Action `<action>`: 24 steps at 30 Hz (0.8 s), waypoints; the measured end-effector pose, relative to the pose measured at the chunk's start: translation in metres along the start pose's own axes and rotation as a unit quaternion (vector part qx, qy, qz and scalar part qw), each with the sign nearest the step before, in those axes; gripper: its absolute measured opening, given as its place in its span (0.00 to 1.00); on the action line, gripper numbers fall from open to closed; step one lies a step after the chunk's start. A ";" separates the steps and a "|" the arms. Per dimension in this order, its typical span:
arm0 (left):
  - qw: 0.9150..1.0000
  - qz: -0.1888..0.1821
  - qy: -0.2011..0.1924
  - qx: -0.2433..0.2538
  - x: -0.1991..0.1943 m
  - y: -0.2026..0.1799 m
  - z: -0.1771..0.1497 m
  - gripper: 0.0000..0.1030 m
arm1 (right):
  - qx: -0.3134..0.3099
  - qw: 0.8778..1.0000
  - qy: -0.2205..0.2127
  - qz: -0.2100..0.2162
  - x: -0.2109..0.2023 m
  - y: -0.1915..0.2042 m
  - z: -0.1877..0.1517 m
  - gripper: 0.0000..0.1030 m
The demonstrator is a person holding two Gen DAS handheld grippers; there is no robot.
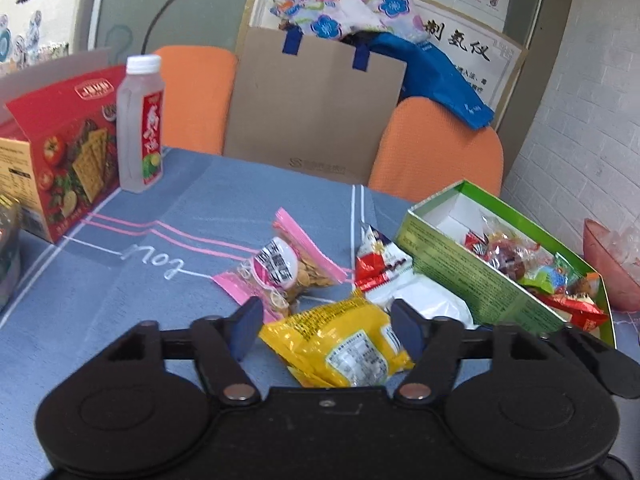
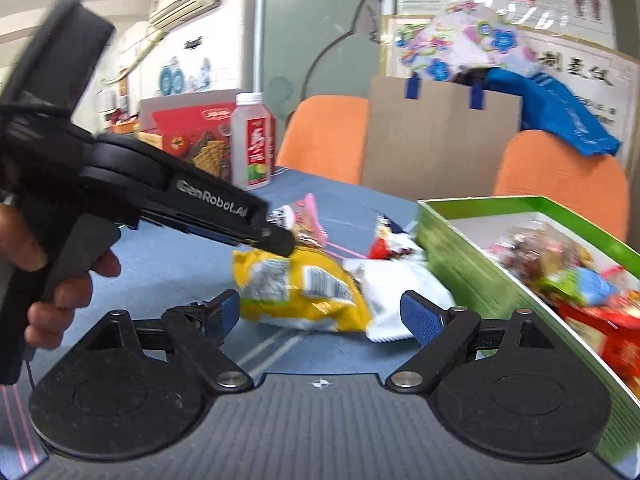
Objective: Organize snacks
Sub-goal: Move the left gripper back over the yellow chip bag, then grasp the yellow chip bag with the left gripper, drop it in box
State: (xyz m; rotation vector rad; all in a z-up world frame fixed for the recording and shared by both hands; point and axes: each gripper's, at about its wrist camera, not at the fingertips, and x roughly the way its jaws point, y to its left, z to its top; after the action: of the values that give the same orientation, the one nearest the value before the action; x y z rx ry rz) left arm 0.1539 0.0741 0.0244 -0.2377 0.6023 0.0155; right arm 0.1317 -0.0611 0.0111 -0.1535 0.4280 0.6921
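Observation:
A yellow snack packet (image 1: 340, 344) lies on the blue tablecloth between the fingers of my open left gripper (image 1: 326, 330); the pads do not press it. It also shows in the right wrist view (image 2: 296, 292), with the left gripper (image 2: 276, 236) just above it. A white and red packet (image 1: 384, 268) and a pink seed packet (image 1: 280, 268) lie behind it. A green box (image 1: 480, 280) holding several snacks stands to the right. My right gripper (image 2: 324, 316) is open and empty, just in front of the yellow packet and a white packet (image 2: 400, 292).
A red cracker box (image 1: 64, 152) and a clear drink bottle (image 1: 140, 124) stand at the far left. Two orange chairs (image 1: 436, 152) and a brown paper bag (image 1: 316, 108) are behind the table. A pink bowl (image 1: 608, 264) sits at the far right edge.

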 end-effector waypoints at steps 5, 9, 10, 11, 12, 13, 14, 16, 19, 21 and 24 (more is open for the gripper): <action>1.000 0.010 -0.002 -0.010 -0.003 0.009 0.003 1.00 | -0.038 0.999 0.008 0.028 0.027 0.013 0.012 1.00; 1.000 0.017 -0.001 -0.019 -0.008 0.015 0.001 1.00 | -0.097 0.995 0.024 0.024 0.050 0.033 0.013 1.00; 1.000 0.018 -0.001 -0.019 -0.009 0.015 0.001 1.00 | -0.118 0.992 0.032 0.014 0.055 0.037 0.011 1.00; 1.000 0.018 0.000 -0.018 -0.011 0.016 0.000 1.00 | -0.139 0.989 0.045 0.006 0.058 0.041 0.007 1.00; 1.000 0.017 0.000 -0.016 -0.012 0.016 -0.001 1.00 | -0.163 0.985 0.049 -0.015 0.056 0.045 0.002 1.00; 1.000 0.016 0.000 -0.014 -0.013 0.016 -0.002 1.00 | -0.186 0.981 0.053 -0.021 0.052 0.047 -0.001 0.99; 1.000 0.015 0.000 -0.012 -0.014 0.015 -0.002 1.00 | -0.205 0.977 0.053 -0.017 0.045 0.049 -0.005 0.88; 1.000 0.009 0.001 -0.009 -0.014 0.012 -0.003 1.00 | -0.230 0.972 0.048 -0.001 0.027 0.050 -0.011 0.80; 1.000 -0.003 0.002 -0.008 -0.014 0.008 -0.008 1.00 | -0.265 0.963 0.042 0.023 0.000 0.053 -0.025 0.80; 1.000 -0.009 0.009 -0.007 -0.012 0.005 -0.011 1.00 | -0.287 0.957 0.039 0.023 -0.017 0.056 -0.035 0.82; 1.000 -0.016 0.021 -0.006 -0.012 0.003 -0.019 1.00 | -0.270 0.962 0.040 0.012 -0.040 0.055 -0.043 1.00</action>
State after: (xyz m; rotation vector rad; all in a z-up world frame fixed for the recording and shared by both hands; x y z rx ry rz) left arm 0.1333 0.0736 0.0157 -0.2607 0.6409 -0.0165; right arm 0.0543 -0.0548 -0.0103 -0.6965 0.3093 0.8163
